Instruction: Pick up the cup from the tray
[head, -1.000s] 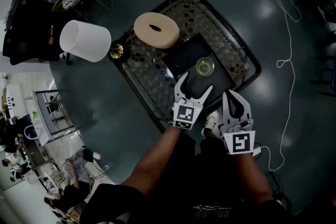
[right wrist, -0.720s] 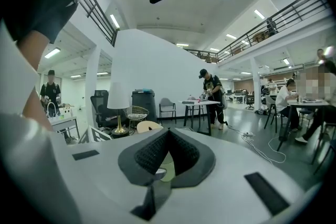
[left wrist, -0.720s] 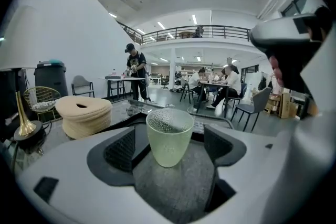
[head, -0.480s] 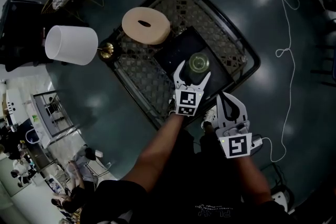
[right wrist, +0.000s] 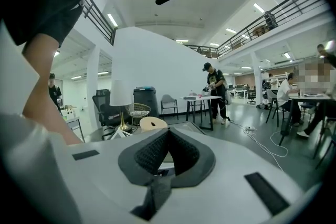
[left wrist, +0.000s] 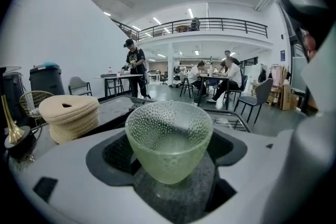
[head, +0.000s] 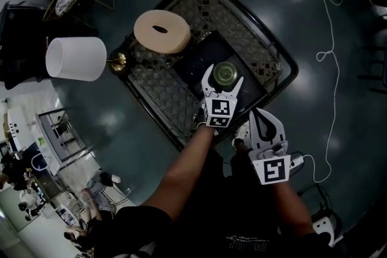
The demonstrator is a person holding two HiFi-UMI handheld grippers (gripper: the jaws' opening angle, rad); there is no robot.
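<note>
A pale green dimpled glass cup [head: 225, 73] stands upright on a dark tray [head: 199, 61] on a low wire-mesh table. My left gripper [head: 224, 77] is open, with one jaw on each side of the cup. In the left gripper view the cup [left wrist: 169, 139] fills the space between the jaws, and a gap shows on both sides. My right gripper [head: 259, 115] hangs back near the table's front edge, shut and holding nothing. Its pads [right wrist: 167, 136] meet at the tip.
A beige ring-shaped cushion [head: 162, 31] lies on the mesh table [head: 284, 66] left of the tray. A lamp with a white shade [head: 75, 58] and a brass base [head: 117, 60] stands at the table's left corner. A white cable [head: 329, 39] trails over the floor at right.
My left gripper has moved forward over the tray, and its open jaws now stand on either side of the cup. The right gripper has barely moved.
</note>
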